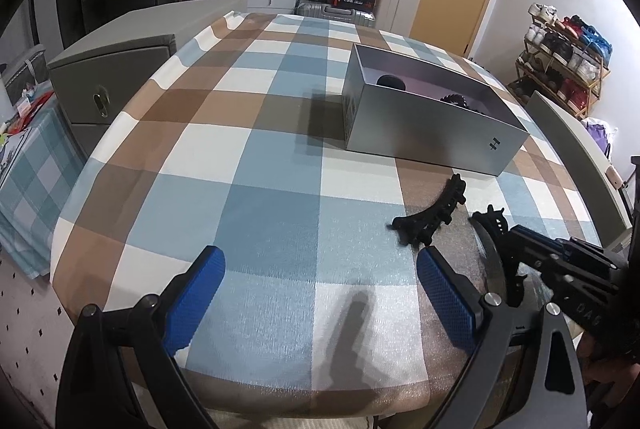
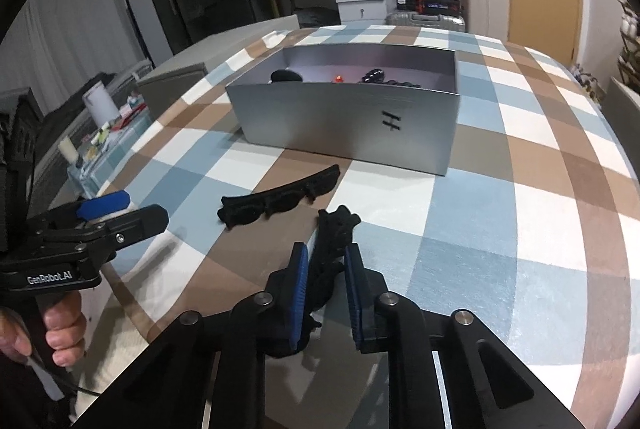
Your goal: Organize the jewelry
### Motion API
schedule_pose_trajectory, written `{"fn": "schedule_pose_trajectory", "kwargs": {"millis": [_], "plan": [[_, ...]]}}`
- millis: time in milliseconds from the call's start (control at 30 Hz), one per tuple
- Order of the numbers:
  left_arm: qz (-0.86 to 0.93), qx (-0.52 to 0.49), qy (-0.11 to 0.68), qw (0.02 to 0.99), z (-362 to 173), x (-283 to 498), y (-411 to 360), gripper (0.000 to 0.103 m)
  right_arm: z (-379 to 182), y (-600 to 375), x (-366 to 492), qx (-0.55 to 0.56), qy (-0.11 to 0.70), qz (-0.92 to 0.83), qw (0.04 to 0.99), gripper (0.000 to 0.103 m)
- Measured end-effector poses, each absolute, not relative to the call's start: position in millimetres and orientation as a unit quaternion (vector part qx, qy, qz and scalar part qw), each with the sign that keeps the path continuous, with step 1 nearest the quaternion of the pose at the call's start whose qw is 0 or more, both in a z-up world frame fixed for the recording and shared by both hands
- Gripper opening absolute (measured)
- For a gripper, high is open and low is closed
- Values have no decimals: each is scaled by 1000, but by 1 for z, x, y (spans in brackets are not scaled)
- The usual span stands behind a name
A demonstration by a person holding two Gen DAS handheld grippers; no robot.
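Note:
A silver open box (image 2: pixel 352 125) stands on the checked tablecloth and holds several small dark pieces and one orange one; it also shows in the left wrist view (image 1: pixel 424 125). A black curved hair clip (image 2: pixel 280 203) lies on the cloth before the box, also in the left wrist view (image 1: pixel 434 215). My right gripper (image 2: pixel 326 269) is shut on a second black hair clip (image 2: pixel 334 233), held low over the cloth; that clip shows in the left wrist view (image 1: pixel 494 225). My left gripper (image 1: pixel 320 269) is open and empty, left of the lying clip.
The table (image 1: pixel 280 157) carries a blue, brown and white checked cloth. A grey cabinet (image 1: pixel 112 81) stands to its left, a white chair back (image 1: pixel 576 149) to its right. Drawers, suitcases and a shoe rack (image 1: pixel 560 61) stand beyond.

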State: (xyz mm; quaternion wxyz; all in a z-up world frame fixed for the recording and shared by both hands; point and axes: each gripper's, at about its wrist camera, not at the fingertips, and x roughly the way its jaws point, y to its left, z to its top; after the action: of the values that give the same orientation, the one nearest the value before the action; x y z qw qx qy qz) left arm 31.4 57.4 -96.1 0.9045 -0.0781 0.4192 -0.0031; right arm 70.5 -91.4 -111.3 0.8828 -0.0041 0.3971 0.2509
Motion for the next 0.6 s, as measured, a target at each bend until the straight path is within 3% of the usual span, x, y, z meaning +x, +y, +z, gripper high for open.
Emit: {"fn": "schedule_pose_trajectory", "kwargs": {"millis": [433, 600], "plan": [[5, -64, 428, 902, -94, 45, 49, 94, -108, -93, 67, -18, 385, 260, 886, 11], [10, -64, 433, 899, -97, 45, 51, 94, -111, -85, 66, -42, 381, 254, 888, 15]]}}
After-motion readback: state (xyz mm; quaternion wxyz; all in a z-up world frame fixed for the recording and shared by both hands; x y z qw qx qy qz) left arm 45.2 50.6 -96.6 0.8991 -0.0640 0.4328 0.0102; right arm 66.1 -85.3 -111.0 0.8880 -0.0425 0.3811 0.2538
